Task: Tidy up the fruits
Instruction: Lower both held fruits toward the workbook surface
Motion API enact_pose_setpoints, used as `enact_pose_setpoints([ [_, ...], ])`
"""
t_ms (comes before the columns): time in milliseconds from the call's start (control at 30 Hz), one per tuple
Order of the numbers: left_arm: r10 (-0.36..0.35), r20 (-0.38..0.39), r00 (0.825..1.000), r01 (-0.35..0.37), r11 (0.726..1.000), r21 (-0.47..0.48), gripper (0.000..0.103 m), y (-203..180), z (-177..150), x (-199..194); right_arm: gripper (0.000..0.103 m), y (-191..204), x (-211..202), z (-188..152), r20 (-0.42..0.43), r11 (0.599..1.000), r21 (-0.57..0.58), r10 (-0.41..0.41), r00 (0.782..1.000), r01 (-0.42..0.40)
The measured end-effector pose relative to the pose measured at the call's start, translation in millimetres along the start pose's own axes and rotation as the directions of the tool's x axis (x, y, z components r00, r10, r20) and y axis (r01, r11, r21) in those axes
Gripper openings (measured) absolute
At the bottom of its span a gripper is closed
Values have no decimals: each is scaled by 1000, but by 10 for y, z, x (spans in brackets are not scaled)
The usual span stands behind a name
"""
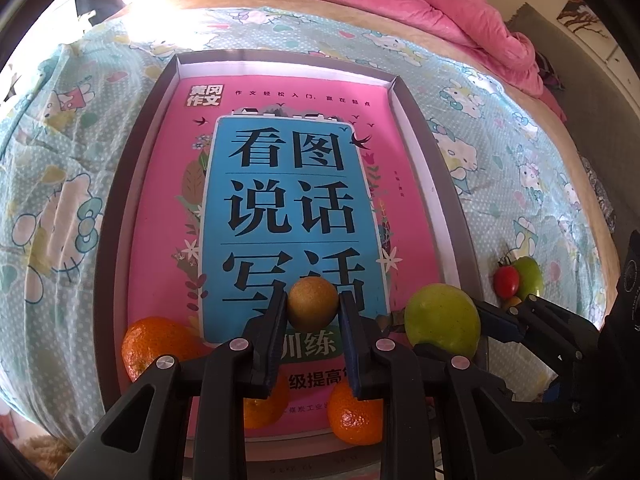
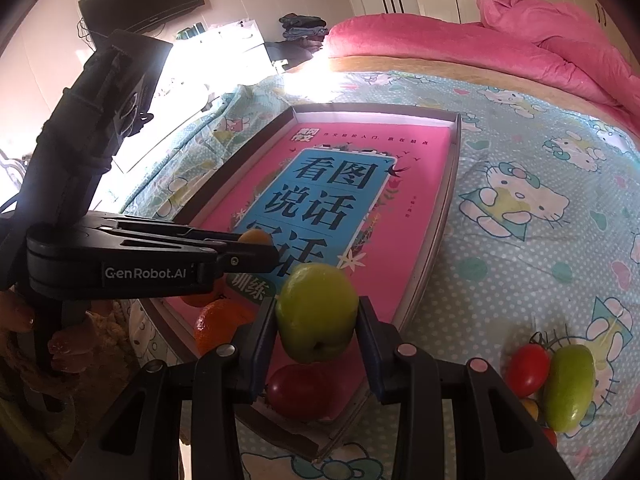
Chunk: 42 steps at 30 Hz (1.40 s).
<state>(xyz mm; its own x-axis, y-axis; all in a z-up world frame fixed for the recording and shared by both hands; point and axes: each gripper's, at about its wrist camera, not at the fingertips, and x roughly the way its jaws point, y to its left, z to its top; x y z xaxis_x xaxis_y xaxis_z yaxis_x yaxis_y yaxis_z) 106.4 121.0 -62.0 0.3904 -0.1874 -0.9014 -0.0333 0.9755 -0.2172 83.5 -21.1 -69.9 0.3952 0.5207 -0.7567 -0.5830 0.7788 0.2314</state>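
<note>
My left gripper (image 1: pixel 313 301) is shut on a small round brown fruit (image 1: pixel 313 304), held just above the near end of a grey-rimmed tray (image 1: pixel 116 208). A pink and blue book (image 1: pixel 160 200) covers the tray's floor. Three oranges (image 1: pixel 154 346) (image 1: pixel 262 406) (image 1: pixel 356 418) lie at the tray's near end. My right gripper (image 2: pixel 317 306) is shut on a green fruit (image 2: pixel 316 312) over the tray's near right corner. A red fruit (image 2: pixel 296 392) lies in the tray below it. The left gripper (image 2: pixel 256 248) enters the right wrist view from the left.
On the patterned bedsheet (image 2: pixel 520 152) right of the tray lie a red tomato (image 2: pixel 526 368), a second green fruit (image 2: pixel 568 388) and a small yellow fruit (image 2: pixel 530 408). A pink quilt (image 2: pixel 480 52) is heaped at the far end. A person's hand (image 2: pixel 60 348) holds the left gripper's handle.
</note>
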Motion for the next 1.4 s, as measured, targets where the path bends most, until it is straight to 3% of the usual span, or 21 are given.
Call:
enact_pose_setpoints([
  [567, 11, -11, 1000, -11, 1000, -2, 26, 14, -37, 36, 40, 62, 24, -37, -19, 1000, -10, -1, 1000, 0],
  [1400, 13, -23, 1000, -13, 1000, -5, 27, 4, -57, 53, 42, 15, -157, -86, 27, 1000, 31, -6, 1000, 5],
])
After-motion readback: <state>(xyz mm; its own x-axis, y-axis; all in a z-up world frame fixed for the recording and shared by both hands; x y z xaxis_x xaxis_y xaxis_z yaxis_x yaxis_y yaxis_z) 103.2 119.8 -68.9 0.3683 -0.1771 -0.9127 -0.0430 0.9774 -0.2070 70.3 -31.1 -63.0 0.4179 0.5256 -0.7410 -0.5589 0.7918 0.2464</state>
